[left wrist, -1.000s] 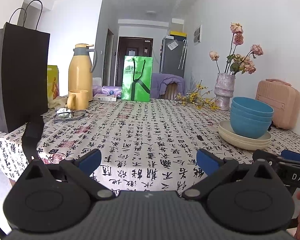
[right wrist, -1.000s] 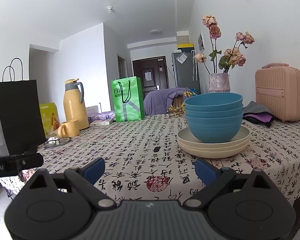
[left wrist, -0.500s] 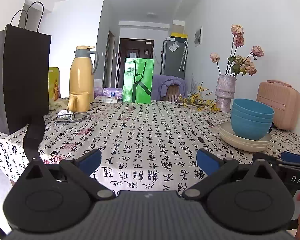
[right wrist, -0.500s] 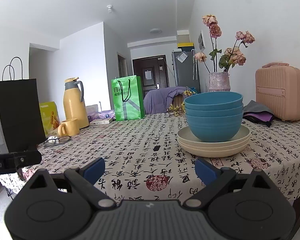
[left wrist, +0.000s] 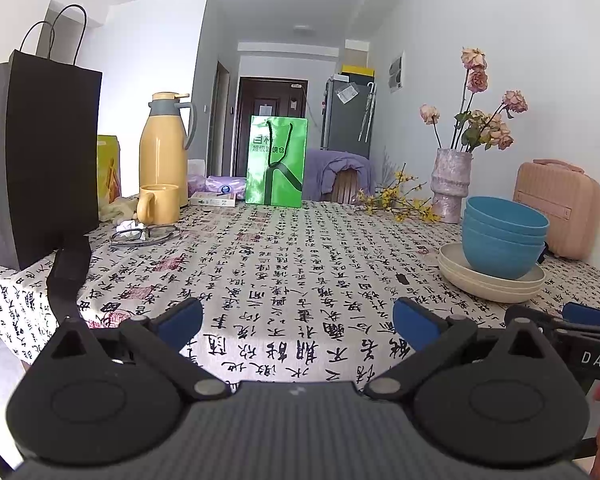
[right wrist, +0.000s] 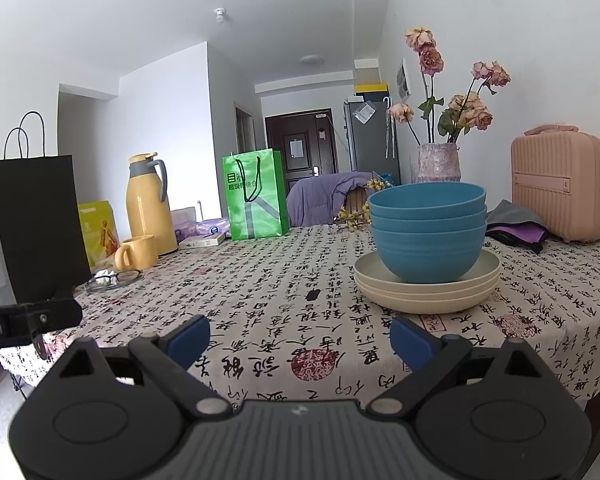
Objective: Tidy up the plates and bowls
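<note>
Three nested blue bowls (right wrist: pixel 427 232) sit on a stack of three cream plates (right wrist: pixel 428 292) on the table's right side; the bowls (left wrist: pixel 502 236) and plates (left wrist: pixel 490 282) also show at the right of the left wrist view. My right gripper (right wrist: pixel 300 336) is open and empty, at the table's front edge, just short of the plates. My left gripper (left wrist: pixel 298 326) is open and empty, over the front edge left of the stack. The right gripper's tips (left wrist: pixel 580 320) show at the far right of the left wrist view.
A black paper bag (left wrist: pixel 36 160), yellow thermos (left wrist: pixel 164 148), yellow mug (left wrist: pixel 158 204) and glasses (left wrist: pixel 144 234) stand at the left. A green bag (left wrist: pixel 276 160) is at the back, a vase of dried roses (left wrist: pixel 452 184) and a pink case (left wrist: pixel 558 208) behind the stack.
Both grippers have dropped slightly and pulled back a little; the stack of bowls and plates has not moved. Both stay open.
</note>
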Tool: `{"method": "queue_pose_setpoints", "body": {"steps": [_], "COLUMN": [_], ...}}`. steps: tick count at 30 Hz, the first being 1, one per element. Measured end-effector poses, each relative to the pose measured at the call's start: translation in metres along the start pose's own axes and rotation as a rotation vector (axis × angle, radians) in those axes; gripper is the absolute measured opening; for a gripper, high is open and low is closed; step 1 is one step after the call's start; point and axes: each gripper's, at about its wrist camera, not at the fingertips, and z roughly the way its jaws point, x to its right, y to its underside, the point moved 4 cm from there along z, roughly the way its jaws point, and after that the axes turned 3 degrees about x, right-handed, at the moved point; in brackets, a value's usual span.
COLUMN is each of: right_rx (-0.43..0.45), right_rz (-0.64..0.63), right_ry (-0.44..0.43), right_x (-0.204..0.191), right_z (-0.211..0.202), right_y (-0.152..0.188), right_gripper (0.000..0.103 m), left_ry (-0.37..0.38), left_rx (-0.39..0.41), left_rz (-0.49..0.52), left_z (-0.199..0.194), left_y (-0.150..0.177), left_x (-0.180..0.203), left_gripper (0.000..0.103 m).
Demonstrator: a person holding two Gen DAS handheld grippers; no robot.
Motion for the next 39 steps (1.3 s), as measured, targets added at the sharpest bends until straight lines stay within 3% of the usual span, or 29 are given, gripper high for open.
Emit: {"method": "queue_pose_setpoints", "body": {"steps": [39], "right_rx": [0.01], "right_rz": [0.0], "right_ry": [0.013], "right_x": [0.004], "right_z": [-0.0012], "right_y": [-0.003], "right_gripper": [0.097], "left_ry": [0.001], "left_rx": [0.011], "left_rz": [0.013], "left_z": [0.0003], "left_y": [-0.0038], "left_x": [0.0003], "left_gripper": [0.103]}}
